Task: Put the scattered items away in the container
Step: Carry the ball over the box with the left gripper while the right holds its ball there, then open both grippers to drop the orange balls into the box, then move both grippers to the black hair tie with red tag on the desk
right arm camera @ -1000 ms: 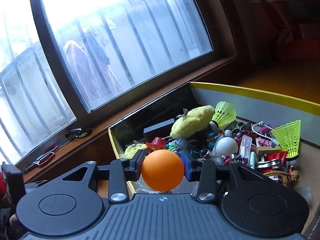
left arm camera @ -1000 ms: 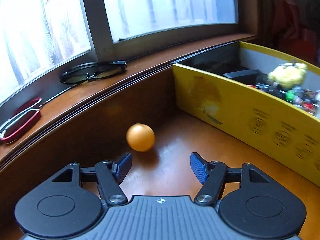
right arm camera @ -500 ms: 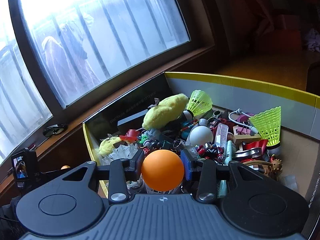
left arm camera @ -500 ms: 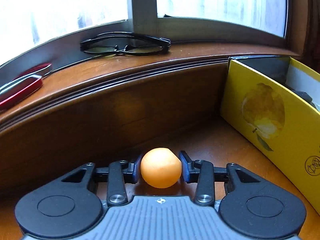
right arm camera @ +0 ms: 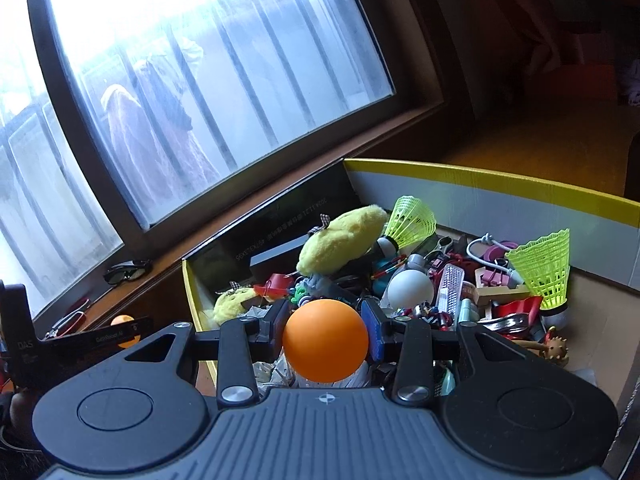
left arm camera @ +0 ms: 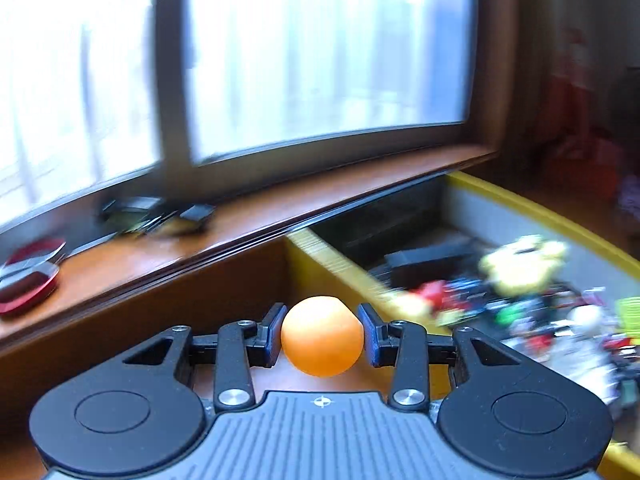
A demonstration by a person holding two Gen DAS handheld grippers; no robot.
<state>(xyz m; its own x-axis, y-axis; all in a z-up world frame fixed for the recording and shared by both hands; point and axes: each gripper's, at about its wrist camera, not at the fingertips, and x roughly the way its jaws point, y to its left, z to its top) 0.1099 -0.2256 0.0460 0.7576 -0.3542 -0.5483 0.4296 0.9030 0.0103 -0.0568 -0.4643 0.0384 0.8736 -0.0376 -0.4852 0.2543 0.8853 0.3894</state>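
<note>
Sunlit window panes [right arm camera: 192, 92] fill the upper left of both views. One orange ball [left arm camera: 322, 336] is clamped by the left gripper [left arm camera: 322, 338] beside the yellow box [left arm camera: 332, 264]; another orange ball [right arm camera: 325, 341] is gripped by the right gripper [right arm camera: 326, 340] above the box's clutter at frame centre.

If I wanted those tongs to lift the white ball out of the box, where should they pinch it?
Across the widest middle of the round white ball, coming from above: it is smooth all round, and clutter in the yellow cardboard box crowds its sides.
</note>
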